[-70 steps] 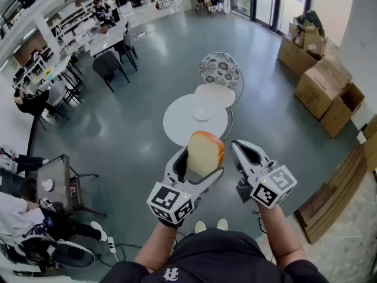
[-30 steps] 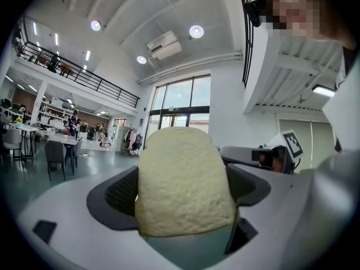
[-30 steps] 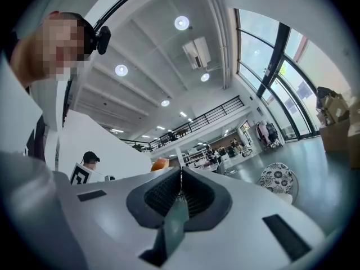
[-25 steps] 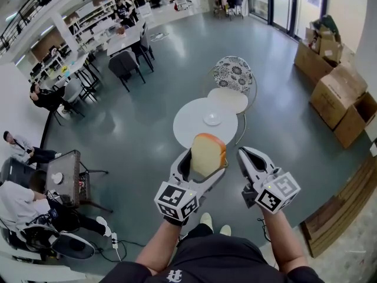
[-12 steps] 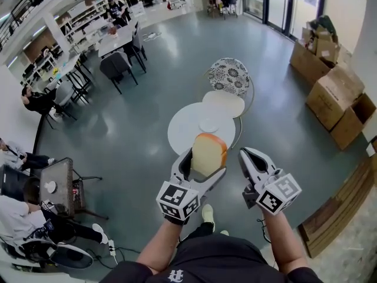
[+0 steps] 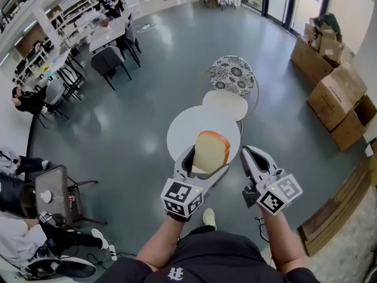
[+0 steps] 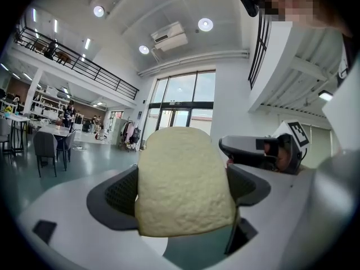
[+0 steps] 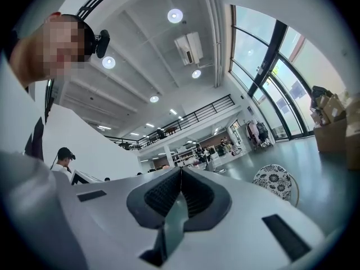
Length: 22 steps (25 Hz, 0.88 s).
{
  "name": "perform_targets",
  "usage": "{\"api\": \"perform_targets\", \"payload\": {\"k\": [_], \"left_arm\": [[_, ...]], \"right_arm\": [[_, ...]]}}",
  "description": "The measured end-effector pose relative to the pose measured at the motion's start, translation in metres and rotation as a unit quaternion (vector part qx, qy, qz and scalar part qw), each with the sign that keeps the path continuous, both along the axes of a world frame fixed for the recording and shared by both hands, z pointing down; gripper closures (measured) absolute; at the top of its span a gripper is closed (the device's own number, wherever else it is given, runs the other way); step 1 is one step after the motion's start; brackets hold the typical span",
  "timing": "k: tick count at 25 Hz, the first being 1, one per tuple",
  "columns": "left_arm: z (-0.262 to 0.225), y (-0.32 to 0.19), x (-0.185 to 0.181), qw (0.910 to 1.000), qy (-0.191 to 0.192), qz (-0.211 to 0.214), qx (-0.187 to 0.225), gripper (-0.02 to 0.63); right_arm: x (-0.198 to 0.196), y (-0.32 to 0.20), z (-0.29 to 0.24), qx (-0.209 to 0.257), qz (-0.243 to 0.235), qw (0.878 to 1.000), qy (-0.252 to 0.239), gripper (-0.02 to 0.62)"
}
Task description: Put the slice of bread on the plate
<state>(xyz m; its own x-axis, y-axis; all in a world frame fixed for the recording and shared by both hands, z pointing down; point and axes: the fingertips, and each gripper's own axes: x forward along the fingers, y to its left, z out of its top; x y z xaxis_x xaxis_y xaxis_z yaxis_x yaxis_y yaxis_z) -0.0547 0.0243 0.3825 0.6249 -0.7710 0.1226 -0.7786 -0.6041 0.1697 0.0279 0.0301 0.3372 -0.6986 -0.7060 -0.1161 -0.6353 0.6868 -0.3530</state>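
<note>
**Bread clamped in the left gripper, above the round table**

Head view: I am holding the left gripper out at 12 o'clock, its jaws pressing on both sides of the slice of bread, which is standing upright. The bread is hanging in front of the white round table. The right gripper is hovering just beside it at 3 o'clock. A patterned chair is sitting beyond the table, and cardboard boxes are lying at 2 o'clock.

Left gripper view: the pads are squeezing the bread between them, crust edge up, filling the left gripper.

Right gripper view: the right gripper is showing its jaws pressed together on nothing, with the patterned chair at 3 o'clock.
</note>
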Motion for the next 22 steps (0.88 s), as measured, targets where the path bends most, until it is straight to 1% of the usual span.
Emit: {"api": "perform_targets", "payload": {"k": [7, 13, 18, 22], "left_arm": [[0.025, -0.059, -0.015, 0.9998, -0.005, 0.013, -0.014, 0.11], [0.045, -0.096, -0.019, 0.9993, -0.012, 0.015, -0.032, 0.11], [0.06, -0.128, -0.02, 0.9989, -0.018, 0.009, -0.043, 0.11], [0.077, -0.156, -0.02, 0.9983, -0.03, 0.0, -0.051, 0.11]], "right_arm": [[-0.018, -0.052, 0.009, -0.006, 0.017, 1.0, -0.002, 0.589], [-0.02, -0.089, 0.017, -0.017, 0.026, 1.0, -0.003, 0.589], [-0.022, -0.123, 0.024, -0.023, 0.018, 1.0, -0.005, 0.589], [-0.023, -0.157, 0.034, -0.029, 0.005, 1.0, -0.01, 0.589]]}}
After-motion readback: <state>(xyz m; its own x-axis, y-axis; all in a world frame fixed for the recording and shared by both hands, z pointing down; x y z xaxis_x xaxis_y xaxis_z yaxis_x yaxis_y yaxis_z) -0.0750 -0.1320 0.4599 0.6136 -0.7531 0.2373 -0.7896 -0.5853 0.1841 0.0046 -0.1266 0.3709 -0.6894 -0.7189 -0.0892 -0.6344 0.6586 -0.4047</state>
